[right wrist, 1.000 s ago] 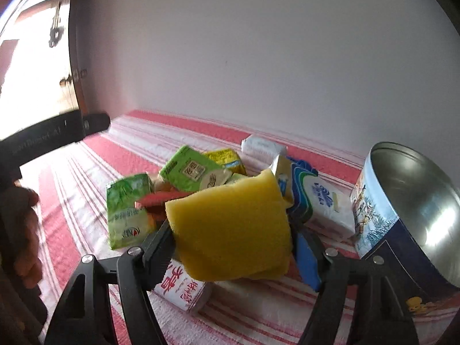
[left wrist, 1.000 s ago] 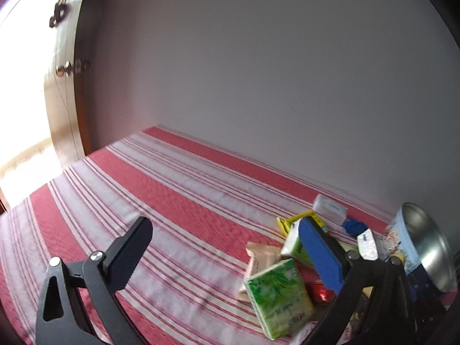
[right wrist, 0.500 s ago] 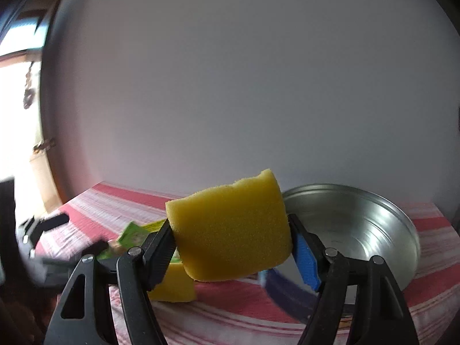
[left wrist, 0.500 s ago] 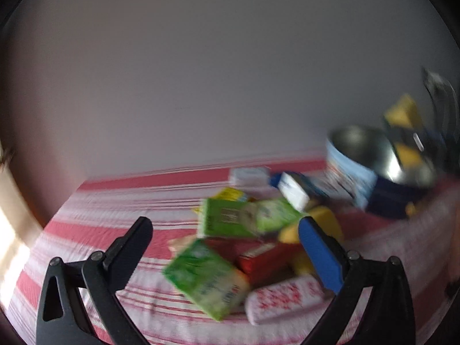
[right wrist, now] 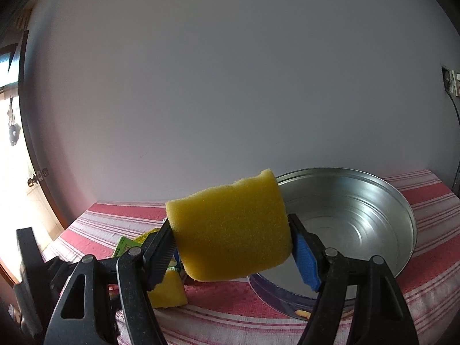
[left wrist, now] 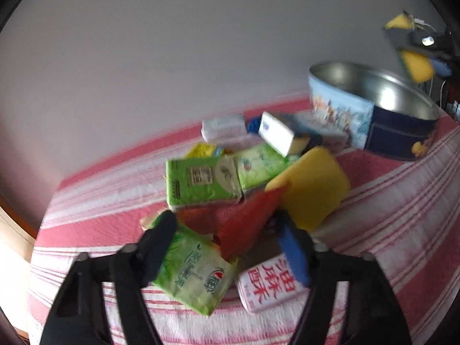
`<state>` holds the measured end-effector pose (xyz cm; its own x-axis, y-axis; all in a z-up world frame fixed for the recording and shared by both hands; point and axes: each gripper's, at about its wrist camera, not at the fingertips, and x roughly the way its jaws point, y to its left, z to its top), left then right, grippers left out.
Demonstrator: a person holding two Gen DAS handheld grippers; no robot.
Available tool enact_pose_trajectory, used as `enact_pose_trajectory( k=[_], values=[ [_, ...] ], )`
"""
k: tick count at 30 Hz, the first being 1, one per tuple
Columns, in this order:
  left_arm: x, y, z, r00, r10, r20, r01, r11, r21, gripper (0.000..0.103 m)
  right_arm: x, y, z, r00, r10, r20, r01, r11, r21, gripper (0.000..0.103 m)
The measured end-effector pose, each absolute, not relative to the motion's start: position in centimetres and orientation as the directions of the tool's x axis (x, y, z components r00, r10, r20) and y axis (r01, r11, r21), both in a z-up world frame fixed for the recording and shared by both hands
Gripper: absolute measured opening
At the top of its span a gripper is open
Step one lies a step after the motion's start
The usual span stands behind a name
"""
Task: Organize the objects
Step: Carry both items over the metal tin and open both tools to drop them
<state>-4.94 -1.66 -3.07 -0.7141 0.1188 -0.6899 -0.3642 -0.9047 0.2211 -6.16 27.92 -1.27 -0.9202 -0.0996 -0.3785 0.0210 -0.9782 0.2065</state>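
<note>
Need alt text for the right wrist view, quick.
The right gripper clamps a yellow sponge, held in front of an open, empty metal tin on a red-striped cloth. Packets and another sponge lie lower left.

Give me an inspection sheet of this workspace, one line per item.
Surface: red and white striped cloth, no bare table seen.
Job's things: round tin, open and empty; heap of packets beside it, with a second yellow sponge and a red packet.
Clutter: nothing seen apart from the heap.
Grippers: right gripper clamps a yellow sponge in front of the tin; left gripper has just been closing, its jaws around the red packet, contact too blurred to tell.
Cables: dark cable hanging from a wall socket.
Surroundings: plain wall, bright doorway at left.
</note>
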Motion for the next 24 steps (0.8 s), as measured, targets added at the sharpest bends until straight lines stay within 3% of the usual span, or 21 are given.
enact_pose_trajectory(
  k=[3,5,6,10,14,24],
  values=[
    [-5.3,-0.6,-4.1,-0.734,0.07,-0.675,-0.353,-0.889,0.292,0.06,-6.0,27.8,-1.2,-0.92,-0.101,-0.38,0.019,-0.977,0.214,0.075],
    [-5.3,-0.2,-4.3,-0.728,0.08,-0.681,-0.368,-0.884,0.289,0.048,-6.1,27.8,-1.2,-0.917,-0.109,-0.383,0.021,-0.974,0.227,0.075],
    [-5.5,-0.1,-4.4,-0.714,0.098,-0.693,-0.38,-0.886,0.266,0.036,-6.1,27.8,-1.3,-0.917,-0.111,-0.384,0.021,-0.973,0.229,0.075],
    [-6.4,-1.2,-4.5,-0.68,0.153,-0.717,-0.359,-0.922,0.143,0.028,-6.7,28.1,-1.7,-0.915,-0.11,-0.389,0.02,-0.973,0.228,0.075],
    [-5.8,-2.4,-3.6,-0.713,0.172,-0.68,-0.311,-0.946,0.087,0.026,-6.7,28.2,-1.6,-0.916,-0.109,-0.386,0.017,-0.972,0.235,0.075],
    [-2.6,-1.4,4.8,-0.834,0.291,-0.469,-0.323,-0.946,-0.012,0.026,-6.0,31.1,0.4,-0.953,-0.037,-0.301,-0.03,-0.976,0.214,0.075]
  ],
)
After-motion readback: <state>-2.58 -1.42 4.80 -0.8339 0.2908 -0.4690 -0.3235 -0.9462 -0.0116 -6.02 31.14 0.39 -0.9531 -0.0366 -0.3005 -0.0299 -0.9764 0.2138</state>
